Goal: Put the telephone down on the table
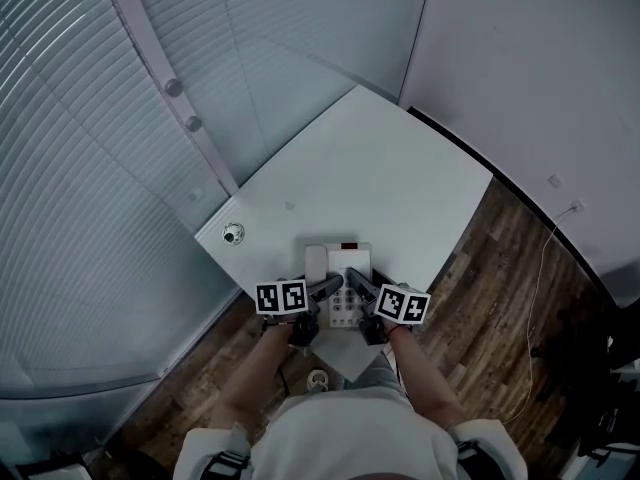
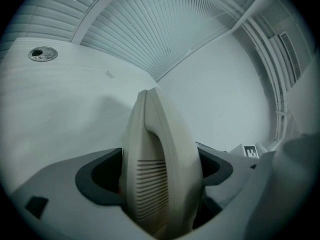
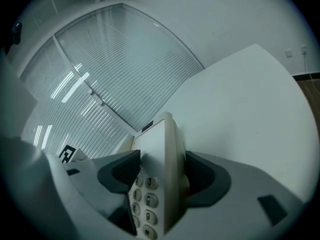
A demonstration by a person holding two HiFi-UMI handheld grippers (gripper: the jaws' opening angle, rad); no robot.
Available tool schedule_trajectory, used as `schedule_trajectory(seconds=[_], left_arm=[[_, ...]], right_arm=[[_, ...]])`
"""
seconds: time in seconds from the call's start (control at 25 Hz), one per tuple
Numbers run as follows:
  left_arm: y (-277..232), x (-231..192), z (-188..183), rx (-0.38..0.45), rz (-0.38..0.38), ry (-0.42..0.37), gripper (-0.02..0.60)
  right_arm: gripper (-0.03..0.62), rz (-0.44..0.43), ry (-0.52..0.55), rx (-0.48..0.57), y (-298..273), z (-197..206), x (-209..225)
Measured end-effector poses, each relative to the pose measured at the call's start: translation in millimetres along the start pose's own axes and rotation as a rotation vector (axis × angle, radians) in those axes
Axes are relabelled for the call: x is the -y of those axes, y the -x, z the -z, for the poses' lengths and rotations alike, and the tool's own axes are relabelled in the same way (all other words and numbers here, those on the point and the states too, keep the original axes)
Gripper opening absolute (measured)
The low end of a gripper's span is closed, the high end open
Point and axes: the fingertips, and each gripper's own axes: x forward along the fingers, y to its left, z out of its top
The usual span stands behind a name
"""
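A beige desk telephone (image 1: 339,280) with a keypad and a handset on its left side is at the near edge of the white table (image 1: 380,168). My left gripper (image 1: 322,292) is shut on the handset side (image 2: 160,174). My right gripper (image 1: 358,294) is shut on the keypad side (image 3: 157,179). In the right gripper view the keys (image 3: 145,204) show between the jaws. I cannot tell whether the telephone rests on the table or hangs just above it.
A round metal cable port (image 1: 233,234) sits in the table's near left corner. Window blinds (image 1: 90,168) run along the left, a white wall (image 1: 540,88) on the right. Wooden floor (image 1: 500,278) lies around the table. A cable (image 1: 545,258) trails on the floor at right.
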Motion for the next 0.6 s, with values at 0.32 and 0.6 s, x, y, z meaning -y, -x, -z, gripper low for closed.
schedule_trajectory(seconds=[0.32, 0.6], left_arm=[[-6.2, -2.7, -0.9, 0.002, -0.077, -0.075, 0.42], [-6.7, -3.4, 0.4, -0.009, -0.099, -0.097, 0.42]], right_arm=[[0.284, 0.012, -0.016, -0.015, -3.9, -2.1, 1.0], [0.285, 0.02, -0.017, -0.017, -4.6, -1.7, 1.7]])
